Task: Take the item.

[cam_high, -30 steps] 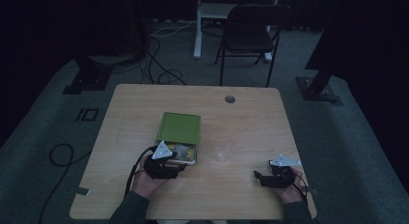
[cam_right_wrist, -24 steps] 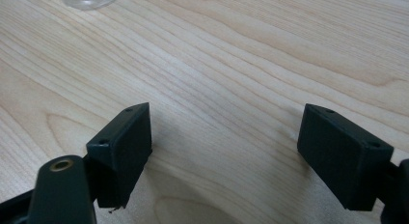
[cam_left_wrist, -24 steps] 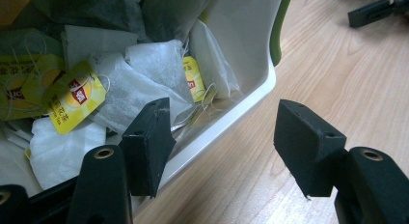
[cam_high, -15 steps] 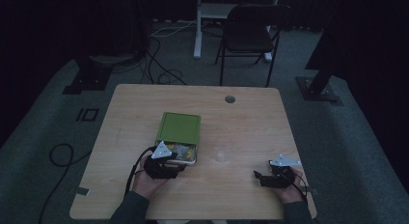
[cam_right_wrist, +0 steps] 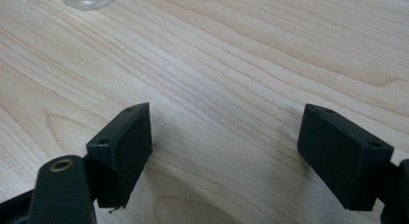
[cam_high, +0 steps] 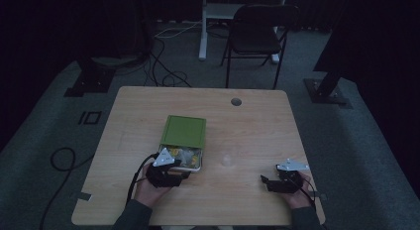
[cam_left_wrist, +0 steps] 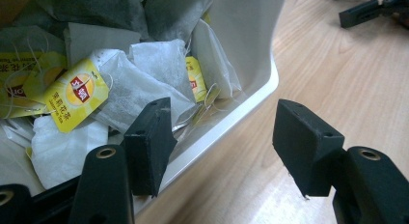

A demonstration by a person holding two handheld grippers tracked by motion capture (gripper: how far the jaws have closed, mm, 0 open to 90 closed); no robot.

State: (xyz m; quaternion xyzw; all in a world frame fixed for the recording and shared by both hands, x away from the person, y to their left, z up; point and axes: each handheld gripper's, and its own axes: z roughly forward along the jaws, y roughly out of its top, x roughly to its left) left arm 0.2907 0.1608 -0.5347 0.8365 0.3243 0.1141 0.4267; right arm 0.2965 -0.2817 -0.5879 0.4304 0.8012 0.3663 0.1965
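Straddling the near rim of the white box (cam_left_wrist: 251, 89), the left claw (cam_left_wrist: 226, 137) stands open: one jaw is inside among the tea bags (cam_left_wrist: 140, 84), the other outside over the bare counter (cam_left_wrist: 347, 79), and nothing is pinched between them. In the high view that box (cam_high: 198, 166) lies near the counter's middle, with its green lid (cam_high: 184, 131) resting over the box's far part and the tea bags exposed at the near end. The box wall sits between the left claw's jaws, and loose strings and yellow tags (cam_left_wrist: 72, 93) lie crowded around the inner jaw. To the right of the box, a small clear glass (cam_high: 227, 159) stands apart on the wood. Farther right of the box, the right claw (cam_right_wrist: 222, 151) rests open over bare counter, holding nothing. Beyond the box, off the counter's far edge, a dark chair (cam_high: 257, 31) stands on the floor.
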